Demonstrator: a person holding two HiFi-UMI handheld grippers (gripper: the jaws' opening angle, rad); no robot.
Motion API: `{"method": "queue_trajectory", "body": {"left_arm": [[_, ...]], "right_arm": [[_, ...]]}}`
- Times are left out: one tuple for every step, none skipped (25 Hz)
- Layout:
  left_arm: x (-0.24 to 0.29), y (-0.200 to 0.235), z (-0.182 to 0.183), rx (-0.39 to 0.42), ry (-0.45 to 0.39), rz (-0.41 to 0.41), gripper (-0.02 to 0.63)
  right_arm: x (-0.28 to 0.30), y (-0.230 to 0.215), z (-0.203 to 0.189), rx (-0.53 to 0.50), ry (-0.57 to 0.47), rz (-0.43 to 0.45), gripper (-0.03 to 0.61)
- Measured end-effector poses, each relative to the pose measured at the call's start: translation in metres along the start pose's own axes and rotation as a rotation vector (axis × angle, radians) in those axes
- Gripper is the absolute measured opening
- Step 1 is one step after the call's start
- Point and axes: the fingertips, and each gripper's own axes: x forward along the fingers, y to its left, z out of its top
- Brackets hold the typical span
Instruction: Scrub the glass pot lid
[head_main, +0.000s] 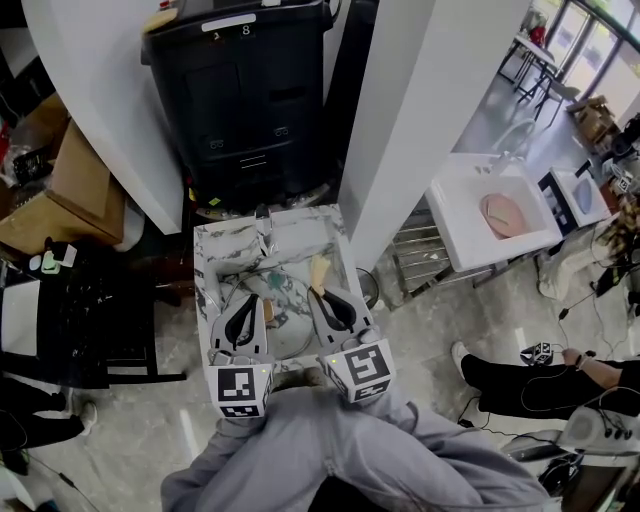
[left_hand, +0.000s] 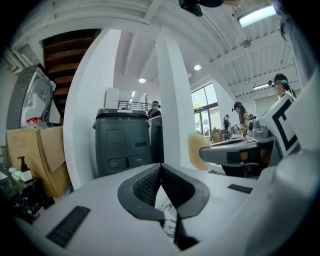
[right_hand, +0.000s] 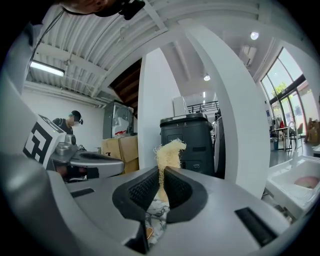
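- Glass pot lid is lying flat in the marble-patterned basin, below the tap.
- Right gripper is pinching a beige fibrous scrubber, jaws narrow on it. The tuft is sticking up past the tips and hanging over the lid's far right edge.
- Left gripper is sitting over the lid's left side, jaws fully together with nothing seen between them.
- Progress, judged: no foam or water is showing and pad contact is unclear, so scrubbing is looking barely begun, with most of the glass left to do.
- White sink on the right is holding a pinkish round item.
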Motion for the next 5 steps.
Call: {"method": "queue_trajectory", "body": {"left_arm": [[-0.0006, 0.0001, 0.0000, -0.001, -0.001, -0.001, 0.017], [-0.0014, 0.0003, -0.0005, -0.003, 0.000, -0.002, 0.017], [-0.0024, 0.0004, -0.0013, -0.004, 0.002, -0.004, 0.017], [-0.0035, 0.0005, -0.0022, -0.004, 0.004, -0.006, 0.017], [-0.0046, 0.0006, -0.0032, -0.004, 0.007, -0.008, 0.017]], "right_arm": [[0.0002, 0.0022, 0.0013, -0.002, -0.003, 0.004, 0.045], [0.0003, 0.0041, 0.0031, -0.003, -0.006, 0.006, 0.046], [0.0001, 0.0056, 0.0043, -0.006, -0.009, 0.008, 0.044], [-0.0002, 0.0068, 0.0050, -0.009, -0.010, 0.008, 0.044], [-0.0005, 0.0078, 0.0057, -0.013, -0.011, 0.009, 0.045]]}}
